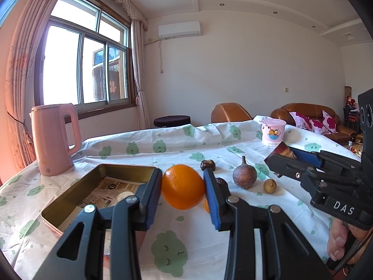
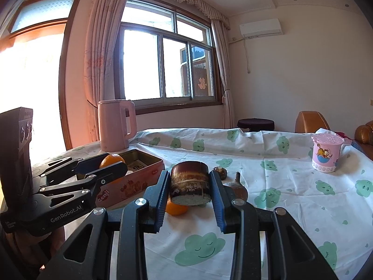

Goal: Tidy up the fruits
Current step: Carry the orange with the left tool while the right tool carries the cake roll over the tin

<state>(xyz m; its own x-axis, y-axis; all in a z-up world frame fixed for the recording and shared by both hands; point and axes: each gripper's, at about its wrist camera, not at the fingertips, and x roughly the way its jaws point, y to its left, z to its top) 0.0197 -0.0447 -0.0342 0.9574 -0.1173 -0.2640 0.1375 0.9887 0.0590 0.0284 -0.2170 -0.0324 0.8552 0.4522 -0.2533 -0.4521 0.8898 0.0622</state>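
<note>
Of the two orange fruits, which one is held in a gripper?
The large orange, clamped by the left gripper beside the tin box. The small orange fruit lies on the tablecloth, untouched, mostly hidden behind gripper fingers.

My left gripper (image 1: 183,186) is black with blue pads, and it holds a plain bright orange (image 1: 183,186); my right gripper (image 2: 190,184) has the same black and blue, and holds a sugarcane piece (image 2: 190,182) with a dark purple-brown skin banded in tan and a pale cut end; the tin (image 1: 70,200) is gold inside, pink outside with red lettering; the cloth (image 1: 233,210) is white with green smiling clouds; the kettle (image 1: 52,137) is plain pink; the cup (image 2: 325,155) is pink with an orange cartoon cat.
</note>
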